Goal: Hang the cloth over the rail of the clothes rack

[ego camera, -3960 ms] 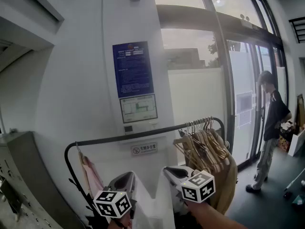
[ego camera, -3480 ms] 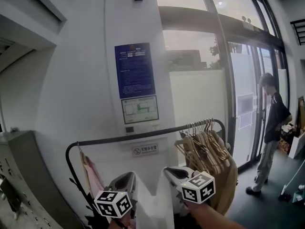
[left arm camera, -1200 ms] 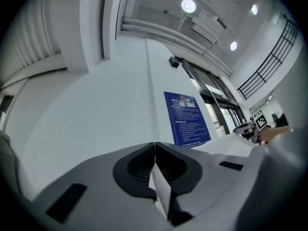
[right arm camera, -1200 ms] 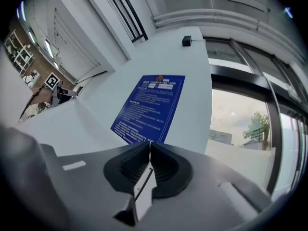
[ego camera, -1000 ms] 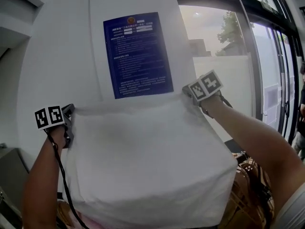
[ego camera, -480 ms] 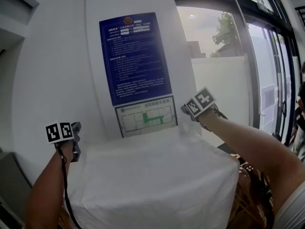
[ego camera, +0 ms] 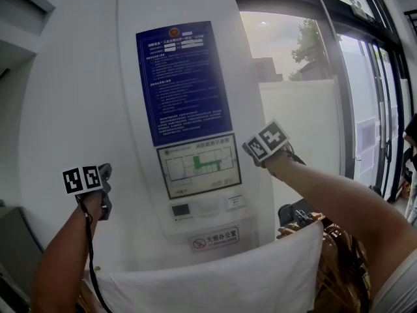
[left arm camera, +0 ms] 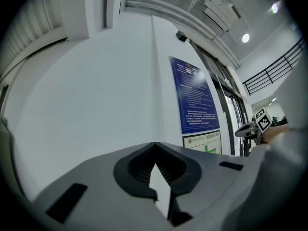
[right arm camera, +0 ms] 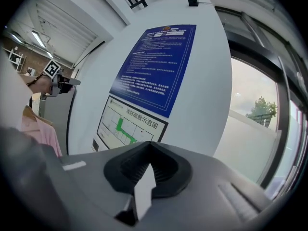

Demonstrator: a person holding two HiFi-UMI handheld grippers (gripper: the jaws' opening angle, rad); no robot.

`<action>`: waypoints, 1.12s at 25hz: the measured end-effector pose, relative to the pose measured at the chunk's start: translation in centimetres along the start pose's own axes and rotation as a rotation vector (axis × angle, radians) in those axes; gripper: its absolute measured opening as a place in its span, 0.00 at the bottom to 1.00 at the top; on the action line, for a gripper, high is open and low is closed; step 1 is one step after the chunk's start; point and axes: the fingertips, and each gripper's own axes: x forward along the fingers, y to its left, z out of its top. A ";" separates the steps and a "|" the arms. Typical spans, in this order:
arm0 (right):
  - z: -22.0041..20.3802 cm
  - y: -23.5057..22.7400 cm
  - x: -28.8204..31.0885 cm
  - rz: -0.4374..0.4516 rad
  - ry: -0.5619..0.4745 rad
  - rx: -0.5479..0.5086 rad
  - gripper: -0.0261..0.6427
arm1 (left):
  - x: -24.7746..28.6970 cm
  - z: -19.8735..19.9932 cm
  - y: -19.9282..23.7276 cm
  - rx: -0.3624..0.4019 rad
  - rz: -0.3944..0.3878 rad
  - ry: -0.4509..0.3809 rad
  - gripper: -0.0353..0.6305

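Head view is giving us the relation that matters. The white cloth is lying low at 6 o'clock in the frame, well below both tongs, which we are holding up in front of the pale wall, either side of the blue notice. From the left gripper the cloth is sitting toward 5 o'clock, and from the right gripper toward 7 o'clock. Its long axis is running across us, from 8 o'clock up to 2 o'clock, so its right corner is riding higher, just beside the wooden hangers. Neither gripper is looking clearly nearer, as each is standing well apart from its own corner. The right forearm is passing above the right one.

We are reading the cloth as draped over the rail because its top edge is running straight. The rail itself is hidden beneath it, so this is our judgement and not something we are seeing.

Left gripper view is showing the jaws narrowly parted, with a slim pale slit between the ribbed pads and no fabric in it. Right gripper view is showing the same narrow, empty gap, with a pink garment hanging at 9 o'clock.

We are judging the hanging as nearly done. Any evening-up is calling for both tongs to come down toward 6 o'clock, since the tilted edge may be letting the cloth slide.
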 end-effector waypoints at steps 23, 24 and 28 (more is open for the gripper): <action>0.3 16.9 -22.2 0.102 -0.145 -0.030 0.04 | -22.6 -1.0 -15.7 -0.009 -0.257 -0.109 0.06; -0.2 18.6 -23.3 0.095 -0.162 -0.048 0.04 | -23.8 -2.0 -16.6 0.001 -0.278 -0.111 0.06; -3.0 26.8 -27.1 0.118 -0.236 -0.039 0.04 | -29.1 -6.5 -20.5 0.031 -0.363 -0.118 0.06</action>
